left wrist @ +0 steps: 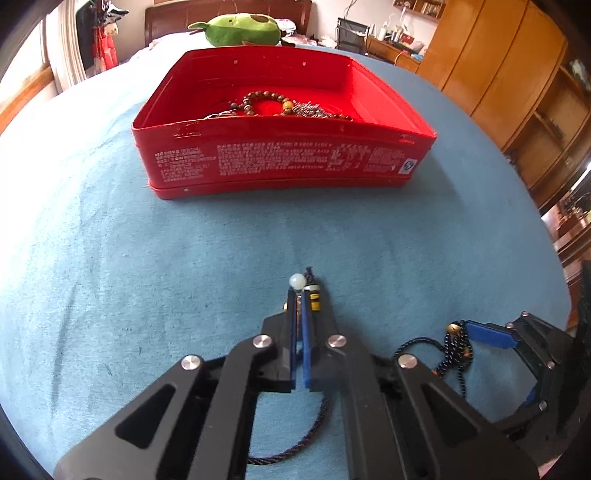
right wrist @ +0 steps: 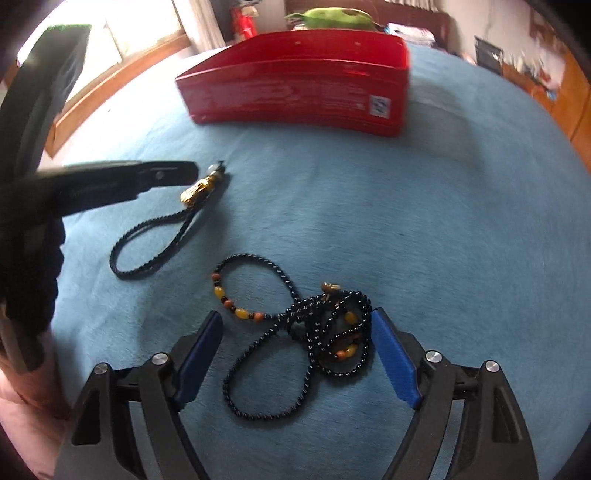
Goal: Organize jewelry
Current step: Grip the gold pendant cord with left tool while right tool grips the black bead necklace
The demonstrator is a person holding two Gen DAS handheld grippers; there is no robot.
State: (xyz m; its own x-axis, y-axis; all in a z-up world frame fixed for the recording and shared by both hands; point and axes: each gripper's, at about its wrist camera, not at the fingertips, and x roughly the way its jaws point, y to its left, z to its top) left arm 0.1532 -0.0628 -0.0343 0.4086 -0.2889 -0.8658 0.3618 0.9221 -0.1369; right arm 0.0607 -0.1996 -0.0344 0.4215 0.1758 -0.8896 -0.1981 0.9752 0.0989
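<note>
A red tin box [left wrist: 280,162] stands on the blue cloth and holds a brown bead bracelet [left wrist: 264,101] and a tangle of chains. My left gripper [left wrist: 299,295] is shut on a dark cord bracelet [left wrist: 303,439] with a white bead [left wrist: 297,280] and a gold charm, low over the cloth. In the right wrist view this gripper [right wrist: 195,171] comes in from the left, gold charm [right wrist: 197,190] at its tip and cord loop [right wrist: 147,243] on the cloth. My right gripper [right wrist: 297,319] is open around a black bead necklace [right wrist: 295,325] with yellow and orange beads.
The red box shows in the right wrist view [right wrist: 295,96] at the far side of the cloth. A green plush toy [left wrist: 240,27] lies on the bed behind it. Wooden cabinets [left wrist: 517,81] stand to the right, a window [right wrist: 110,37] to the left.
</note>
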